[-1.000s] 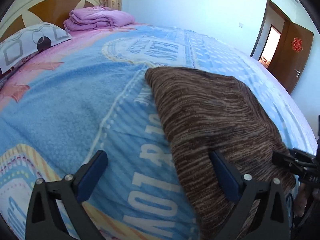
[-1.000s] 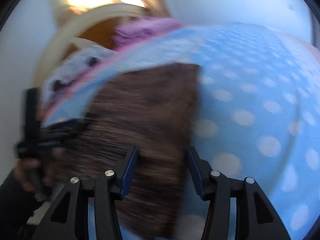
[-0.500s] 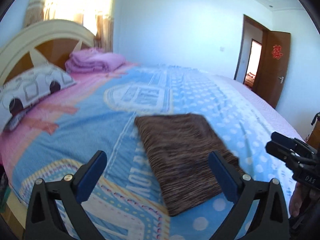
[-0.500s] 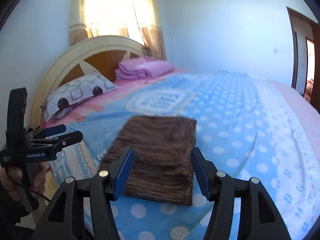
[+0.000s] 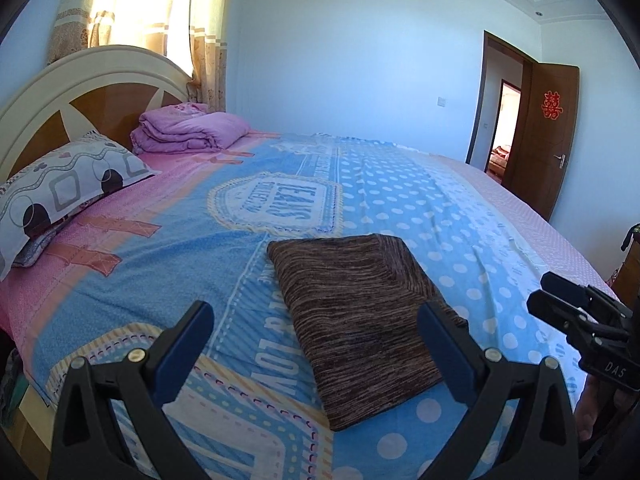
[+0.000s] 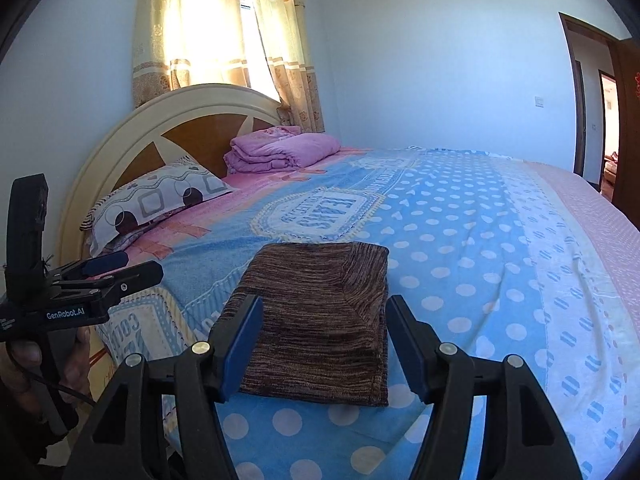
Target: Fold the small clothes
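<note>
A brown knit garment [image 5: 356, 316] lies folded into a flat rectangle on the blue patterned bedspread [image 5: 168, 240], near the bed's near edge. It also shows in the right wrist view [image 6: 320, 320]. My left gripper [image 5: 316, 336] is open and empty, held back above the bed's edge. My right gripper [image 6: 324, 332] is open and empty, held off the garment, just short of its near edge. Each gripper shows in the other's view: the right one [image 5: 576, 308] at far right, the left one [image 6: 120, 270] at far left.
A patterned pillow [image 5: 60, 188] and a folded purple quilt [image 5: 188, 130] lie by the headboard [image 5: 80, 92]. A curtained window [image 6: 224, 28] is behind it. An open brown door [image 5: 548, 136] stands at the far right. The bedspread's dotted part [image 6: 480, 240] stretches right.
Both grippers have pulled back and up from the garment, which was close under them a second ago. The garment lies flat and has not moved.
</note>
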`<state>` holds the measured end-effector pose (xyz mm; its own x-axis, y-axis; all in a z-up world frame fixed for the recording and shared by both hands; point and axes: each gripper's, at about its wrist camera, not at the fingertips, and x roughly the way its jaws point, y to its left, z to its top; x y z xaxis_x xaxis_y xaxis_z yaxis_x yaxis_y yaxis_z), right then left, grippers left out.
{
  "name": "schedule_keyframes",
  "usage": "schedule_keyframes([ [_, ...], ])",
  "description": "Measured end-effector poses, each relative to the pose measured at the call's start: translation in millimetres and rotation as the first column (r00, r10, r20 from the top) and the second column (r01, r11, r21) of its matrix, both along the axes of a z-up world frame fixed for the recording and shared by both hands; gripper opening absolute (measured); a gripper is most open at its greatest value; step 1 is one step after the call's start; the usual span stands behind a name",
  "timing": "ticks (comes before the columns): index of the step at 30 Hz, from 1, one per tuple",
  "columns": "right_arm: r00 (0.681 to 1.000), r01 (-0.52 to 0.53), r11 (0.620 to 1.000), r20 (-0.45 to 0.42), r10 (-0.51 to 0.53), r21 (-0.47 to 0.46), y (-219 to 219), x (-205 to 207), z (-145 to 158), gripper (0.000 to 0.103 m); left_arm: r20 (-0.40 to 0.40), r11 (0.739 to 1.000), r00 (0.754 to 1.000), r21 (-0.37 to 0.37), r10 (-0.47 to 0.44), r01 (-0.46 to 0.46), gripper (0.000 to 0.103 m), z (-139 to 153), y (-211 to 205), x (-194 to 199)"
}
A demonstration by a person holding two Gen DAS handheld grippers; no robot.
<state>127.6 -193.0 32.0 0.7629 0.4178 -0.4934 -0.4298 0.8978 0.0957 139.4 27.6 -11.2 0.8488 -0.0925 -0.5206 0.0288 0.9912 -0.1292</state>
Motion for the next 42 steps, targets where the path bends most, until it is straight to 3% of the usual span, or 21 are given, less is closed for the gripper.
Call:
schedule_keyframes([
  [42,1.000,0.002,1.000,0.018,-0.002,0.013,-1.3,-7.7,0.7,0.065,-0.015,0.999,1.000,0.035,-0.011,0.012,0.103,-3.7,-8.1,-1.1],
])
